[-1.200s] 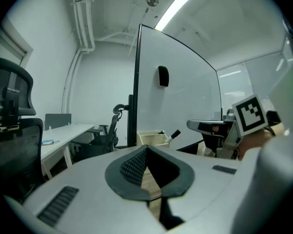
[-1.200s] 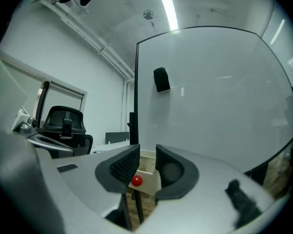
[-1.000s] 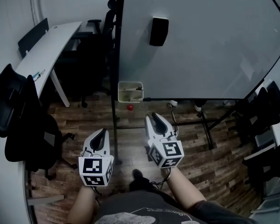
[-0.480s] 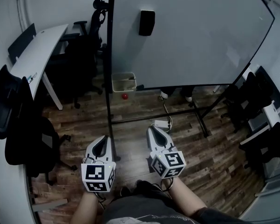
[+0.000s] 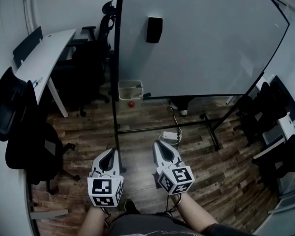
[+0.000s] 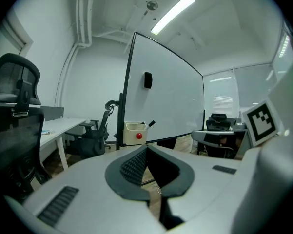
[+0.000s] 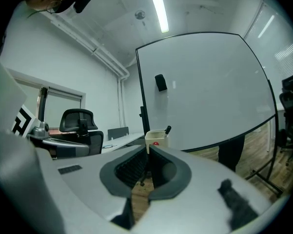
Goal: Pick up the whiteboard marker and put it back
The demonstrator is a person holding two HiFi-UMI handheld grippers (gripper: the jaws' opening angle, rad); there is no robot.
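- Two hand-held grippers low in the head view, side by side above the wood floor (image 5: 137, 127), both aimed toward the whiteboard (image 5: 201, 38); forearms cut off by the bottom edge.
- Left gripper (image 5: 110, 152): jaw tips together in its own view, nothing between them, only floor visible through the gap behind the tips.
- Right gripper (image 5: 159, 146): jaws closing, tips all but touching in its own view, nothing between them.
- Whiteboard marker (image 6: 150, 124): well apart from both grippers, standing tilted in the cream box (image 5: 130, 95) at the whiteboard's lower left corner.
- Shows only as a dark end above the box rim in the gripper views; the rest of it hidden inside the box.
- Too small to pick out in the head view.
- Small red round thing (image 5: 131, 104) at the front of the box, near its bottom edge; cannot tell what it is.
- Black eraser (image 5: 154, 29) stuck high on the whiteboard, near its left edge.
- Below the whiteboard's bottom edge, a person's legs (image 5: 181, 104); the rest hidden behind the board.
- White desk (image 5: 44, 58) and dark office chairs (image 5: 19, 132) at the left, partly cut off by the frame.
- White power strip (image 5: 171, 135) on the floor just ahead of the right gripper.
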